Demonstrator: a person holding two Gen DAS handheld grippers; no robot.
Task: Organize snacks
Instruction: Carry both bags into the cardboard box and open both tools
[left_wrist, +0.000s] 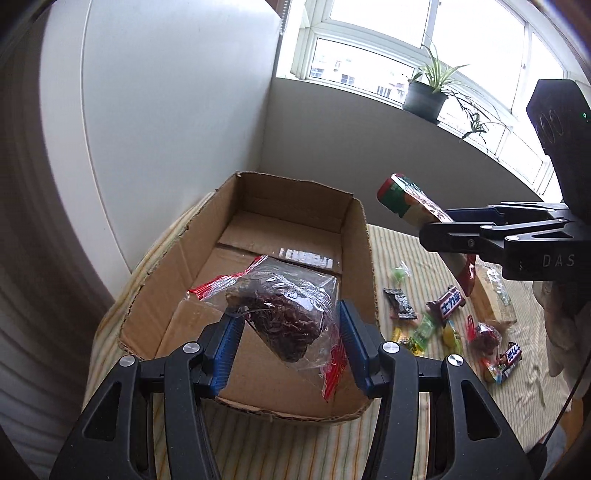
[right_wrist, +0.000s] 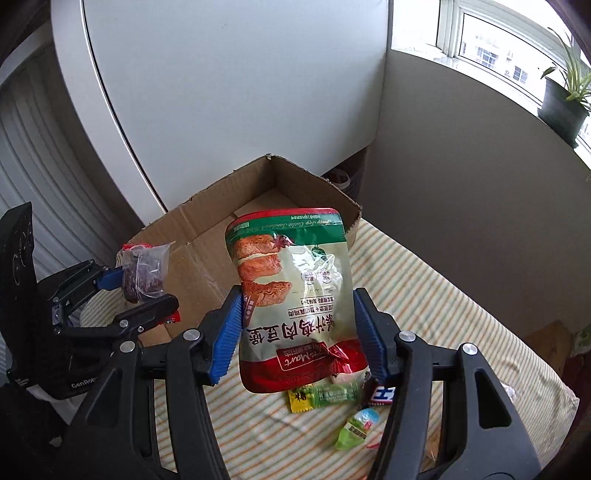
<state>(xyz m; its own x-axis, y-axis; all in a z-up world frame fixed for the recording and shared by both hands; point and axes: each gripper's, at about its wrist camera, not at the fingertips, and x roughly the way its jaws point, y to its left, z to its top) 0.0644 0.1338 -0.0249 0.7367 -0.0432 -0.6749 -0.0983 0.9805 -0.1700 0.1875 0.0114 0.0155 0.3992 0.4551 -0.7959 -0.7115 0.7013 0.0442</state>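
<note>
Between the left gripper's blue fingers a clear bag of dark dried snacks is pinched above the open cardboard box; the right gripper pinches a red-and-green snack pouch near the box's edge, while small sweets lie scattered on the striped cloth.

Matt cardboard box (torn rim); glossy plastic pouch; striped cloth.
</note>
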